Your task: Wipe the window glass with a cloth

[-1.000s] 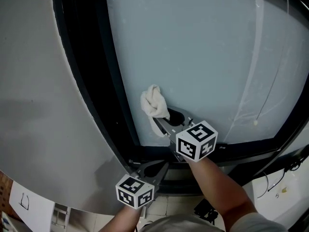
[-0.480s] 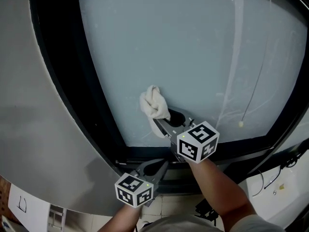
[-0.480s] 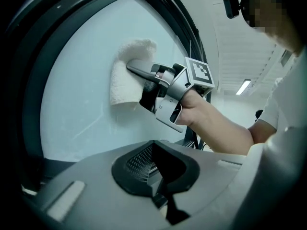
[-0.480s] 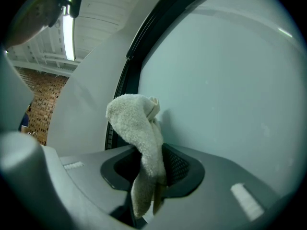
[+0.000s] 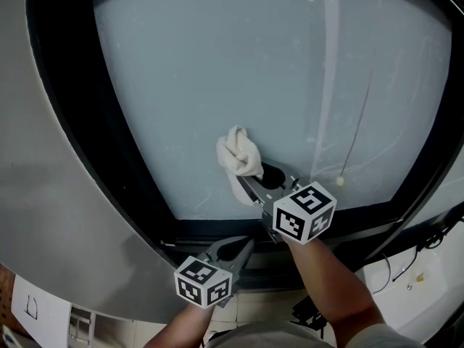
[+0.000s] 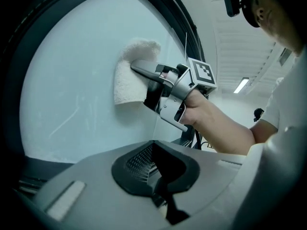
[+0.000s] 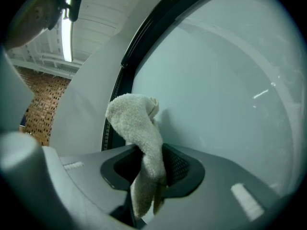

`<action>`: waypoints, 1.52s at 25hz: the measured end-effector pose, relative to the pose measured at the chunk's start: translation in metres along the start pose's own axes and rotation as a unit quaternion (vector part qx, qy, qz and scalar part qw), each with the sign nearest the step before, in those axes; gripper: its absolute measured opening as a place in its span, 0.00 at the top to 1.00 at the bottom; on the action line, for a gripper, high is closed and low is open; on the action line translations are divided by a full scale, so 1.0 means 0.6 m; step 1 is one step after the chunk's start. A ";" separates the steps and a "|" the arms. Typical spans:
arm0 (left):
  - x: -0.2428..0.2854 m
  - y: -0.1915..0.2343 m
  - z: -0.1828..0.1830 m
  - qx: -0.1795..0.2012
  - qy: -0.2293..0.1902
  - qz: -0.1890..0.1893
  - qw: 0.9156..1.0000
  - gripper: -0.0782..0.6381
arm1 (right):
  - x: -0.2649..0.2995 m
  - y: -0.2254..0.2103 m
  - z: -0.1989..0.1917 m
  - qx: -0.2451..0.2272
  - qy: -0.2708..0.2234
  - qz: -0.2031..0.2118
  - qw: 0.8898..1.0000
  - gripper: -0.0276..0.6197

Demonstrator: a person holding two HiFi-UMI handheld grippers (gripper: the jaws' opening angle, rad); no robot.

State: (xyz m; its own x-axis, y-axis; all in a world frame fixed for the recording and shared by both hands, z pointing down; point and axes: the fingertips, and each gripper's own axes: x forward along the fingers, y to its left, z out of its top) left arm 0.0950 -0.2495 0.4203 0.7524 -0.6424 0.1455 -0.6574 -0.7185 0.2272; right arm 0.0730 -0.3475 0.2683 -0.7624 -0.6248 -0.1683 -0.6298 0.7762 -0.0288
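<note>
The window glass [image 5: 217, 85] fills most of the head view, a pale blue-grey pane with faint streaks. A wide black window frame [image 5: 76, 122] runs round its left side and bottom edge, and a plain grey wall [image 5: 43, 194] lies to the left of the frame.

The person's right forearm [image 5: 330, 285] reaches up from the bottom of the head view towards the lower middle of the pane. It carries the right tongs [image 5: 245, 182], which point up and to the left at the glass. The right gripper view shows these tongs pinching the cloth [image 5: 241, 153]. The cloth's lower part is squeezed between the two dark pads, and the rest bunches up above them. The cloth is a small off-white terry one, and it is pressed against the glass low on the pane, just above the bottom of the frame.

The left tongs [image 5: 245, 245] are held lower, over the black bottom frame and below and just left of the right tongs. They are pressed together, with nothing between them.

To the right of the cloth, a small pale bead [image 5: 339, 182] hangs in front of the glass. It is probably a blind pull, though it is too small to be sure.
</note>
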 end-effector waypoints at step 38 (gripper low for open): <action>0.064 -0.111 -0.016 0.009 0.007 0.024 1.000 0.87 | -0.158 -0.133 0.031 0.005 -0.020 -0.045 0.999 0.77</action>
State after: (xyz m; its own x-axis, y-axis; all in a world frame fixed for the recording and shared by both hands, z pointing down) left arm 0.1679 -0.2237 0.4202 0.7208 -0.6724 0.1684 -0.6929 -0.6919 0.2030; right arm 0.1985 -0.3487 0.2681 -0.6956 -0.6886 -0.2048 -0.6942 0.7177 -0.0553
